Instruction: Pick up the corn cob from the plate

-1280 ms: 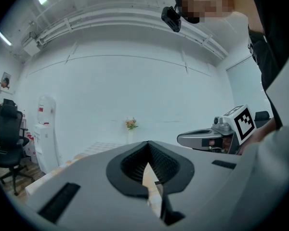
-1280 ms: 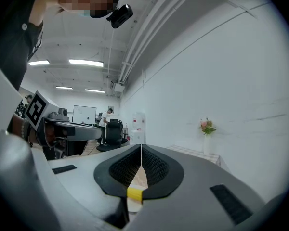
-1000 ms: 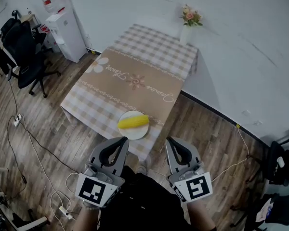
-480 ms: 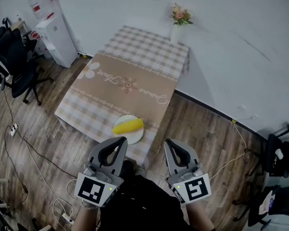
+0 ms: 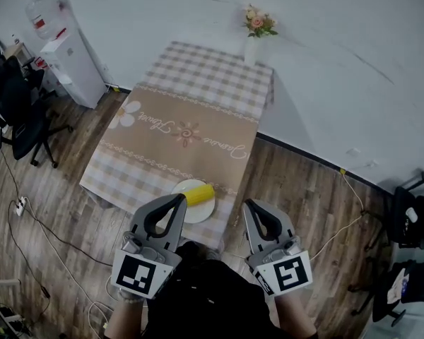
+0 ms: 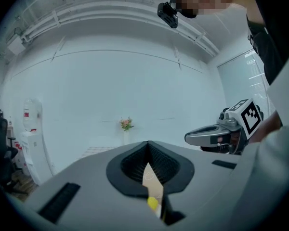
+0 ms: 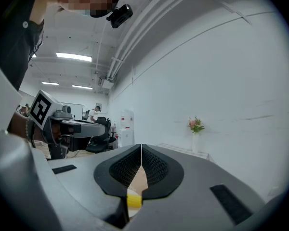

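The table [image 5: 191, 111] is the biggest thing in front of me. It wears a checked cloth with a tan band across the middle, its far end is against the white wall, and the wooden floor [image 5: 71, 210] runs around its other sides.

I hold both tools low at the near edge of the table, side by side and a little apart, each pointing forward toward the wall. My left gripper [image 5: 177, 200] has its jaws pressed together with nothing between the ribbed pads. In the head view its tip overlaps the near left part of the plate. My right gripper [image 5: 253, 205] is closed down as well, only a hairline showing between its pads. It is empty and sits just right of the plate, over the table's edge.

The plate [image 5: 198, 211] is round and white and rests on the near end of the cloth. The corn cob [image 5: 199, 193] lies on it, bright yellow, lengthwise across the plate. Neither tool touches it. Through the small gap under each pair of pads I see a bit of that yellow down below.
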A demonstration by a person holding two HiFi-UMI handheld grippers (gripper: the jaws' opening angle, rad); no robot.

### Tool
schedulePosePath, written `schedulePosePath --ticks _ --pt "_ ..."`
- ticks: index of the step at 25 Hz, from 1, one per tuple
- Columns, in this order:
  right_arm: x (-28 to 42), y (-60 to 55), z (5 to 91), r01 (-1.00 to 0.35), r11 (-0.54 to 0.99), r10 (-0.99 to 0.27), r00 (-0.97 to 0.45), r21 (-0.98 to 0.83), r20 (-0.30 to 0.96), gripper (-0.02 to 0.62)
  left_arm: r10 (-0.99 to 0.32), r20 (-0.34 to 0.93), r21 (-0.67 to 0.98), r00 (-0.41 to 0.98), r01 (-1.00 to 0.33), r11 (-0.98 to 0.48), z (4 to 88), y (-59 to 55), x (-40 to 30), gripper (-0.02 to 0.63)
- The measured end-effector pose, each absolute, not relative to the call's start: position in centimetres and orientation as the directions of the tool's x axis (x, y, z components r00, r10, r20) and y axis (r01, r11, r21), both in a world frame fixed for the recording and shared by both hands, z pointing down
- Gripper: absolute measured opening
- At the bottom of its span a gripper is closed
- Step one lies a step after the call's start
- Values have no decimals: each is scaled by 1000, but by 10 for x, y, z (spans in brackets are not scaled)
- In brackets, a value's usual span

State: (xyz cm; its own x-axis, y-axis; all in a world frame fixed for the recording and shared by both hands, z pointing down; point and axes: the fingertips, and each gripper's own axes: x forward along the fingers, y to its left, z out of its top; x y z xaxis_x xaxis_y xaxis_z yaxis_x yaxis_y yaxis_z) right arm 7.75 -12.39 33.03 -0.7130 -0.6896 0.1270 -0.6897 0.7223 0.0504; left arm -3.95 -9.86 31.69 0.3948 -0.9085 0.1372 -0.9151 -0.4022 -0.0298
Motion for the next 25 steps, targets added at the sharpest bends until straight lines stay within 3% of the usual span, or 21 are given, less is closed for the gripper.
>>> schedulePosePath --ticks 25 --pt "46 -139 346 -788 613 -780 -592 54 202 43 -848 239 2 474 -873 -488 380 -158 -87 27"
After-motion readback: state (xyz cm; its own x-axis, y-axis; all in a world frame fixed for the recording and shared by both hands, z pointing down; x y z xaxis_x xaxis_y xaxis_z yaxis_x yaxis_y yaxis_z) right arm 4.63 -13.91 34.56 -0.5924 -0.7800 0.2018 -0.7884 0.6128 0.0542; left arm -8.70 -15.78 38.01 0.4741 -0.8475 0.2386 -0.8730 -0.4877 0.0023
